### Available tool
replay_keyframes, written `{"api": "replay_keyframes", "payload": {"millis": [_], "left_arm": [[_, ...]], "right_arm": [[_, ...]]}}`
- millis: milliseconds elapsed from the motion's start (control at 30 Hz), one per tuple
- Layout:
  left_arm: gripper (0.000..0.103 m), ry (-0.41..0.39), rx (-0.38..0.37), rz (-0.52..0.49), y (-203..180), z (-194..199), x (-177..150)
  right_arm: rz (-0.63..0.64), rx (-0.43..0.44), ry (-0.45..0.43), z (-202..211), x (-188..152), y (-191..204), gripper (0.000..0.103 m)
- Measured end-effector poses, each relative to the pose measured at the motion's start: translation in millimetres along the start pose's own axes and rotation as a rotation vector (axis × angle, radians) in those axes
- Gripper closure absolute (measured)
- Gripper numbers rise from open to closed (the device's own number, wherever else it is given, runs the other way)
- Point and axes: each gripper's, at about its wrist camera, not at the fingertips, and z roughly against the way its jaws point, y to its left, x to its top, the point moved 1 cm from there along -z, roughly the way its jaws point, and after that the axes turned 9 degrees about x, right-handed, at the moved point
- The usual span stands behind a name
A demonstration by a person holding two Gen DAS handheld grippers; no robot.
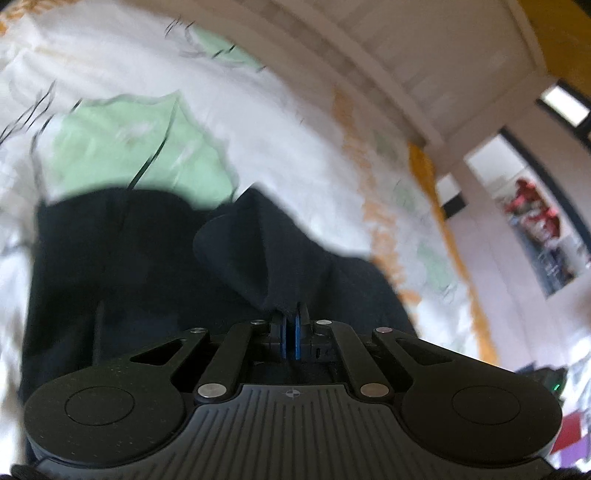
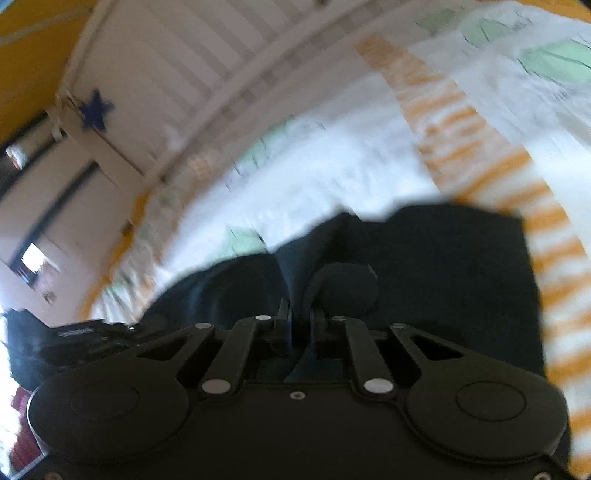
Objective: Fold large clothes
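A large dark navy garment (image 1: pixel 122 258) lies on a white bedsheet with green leaf and orange prints (image 1: pixel 280 122). My left gripper (image 1: pixel 291 314) is shut on a raised fold of the garment, which peaks up just ahead of the blue pads. In the right wrist view the same dark garment (image 2: pixel 443 266) spreads ahead and to the right. My right gripper (image 2: pixel 299 317) is shut on a bunched edge of the garment, with cloth pinched between the fingers. Both views are motion-blurred.
The bed's white slatted headboard (image 2: pixel 192 62) with a blue star (image 2: pixel 95 110) runs along the far side. An orange wall (image 1: pixel 554 33) and a window (image 1: pixel 532 221) lie beyond. Dark objects (image 2: pixel 44 343) sit at the bed's left edge.
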Motion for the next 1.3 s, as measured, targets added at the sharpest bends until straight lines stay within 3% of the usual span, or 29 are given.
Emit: {"api": "replay_keyframes", "payload": {"millis": [100,233,367,433,600,700,833,867,900,1000,1033,1100,1167,1300], "left_arm": [[0.099,0.007,0.068,-0.006,15,-12,-24],[0.099,-0.014,0.09,-0.008,23,-17,-37],[0.098,-0.037,0.106,-0.043,21,-11,-41],[0.096,-0.046,0.104,-0.04,22,-7,-40],[0.087,-0.146,0.119,-0.078,17,19,-41],[0.085,-0.209,0.125,-0.108,7,31,-36],[0.081,-0.233,0.119,-0.156,-13,29,-30],[0.081,-0.234,0.117,-0.171,-19,27,-29],[0.08,-0.236,0.114,-0.185,-23,25,-28],[0.075,-0.238,0.104,-0.209,-33,16,-27],[0.075,-0.234,0.106,-0.208,-34,13,-27],[0.074,-0.227,0.124,-0.204,-35,4,-25],[0.07,-0.227,0.143,-0.205,-35,-1,-24],[0.058,-0.253,0.194,-0.235,-33,-11,-25]], "right_arm": [[-0.005,-0.048,0.038,-7,-24,-10,0.082],[0.074,-0.097,0.019,-9,-35,-5,0.079],[0.171,-0.177,-0.003,-3,-33,8,0.056],[0.197,-0.197,-0.028,3,-31,10,0.052],[0.236,-0.199,-0.083,11,-27,13,0.048],[0.21,-0.177,-0.075,0,-19,12,0.043],[0.151,-0.168,-0.034,-23,-10,5,0.042],[0.139,-0.173,-0.032,-29,-7,4,0.05],[0.16,-0.168,-0.044,-31,-5,6,0.078],[0.306,-0.168,-0.125,-27,-5,16,0.081],[0.304,-0.188,-0.119,-28,-4,12,0.078],[0.253,-0.238,-0.079,-34,-2,1,0.056],[0.245,-0.282,-0.119,-29,-3,0,0.04],[0.336,-0.284,-0.21,-17,-12,21,0.039]]}}
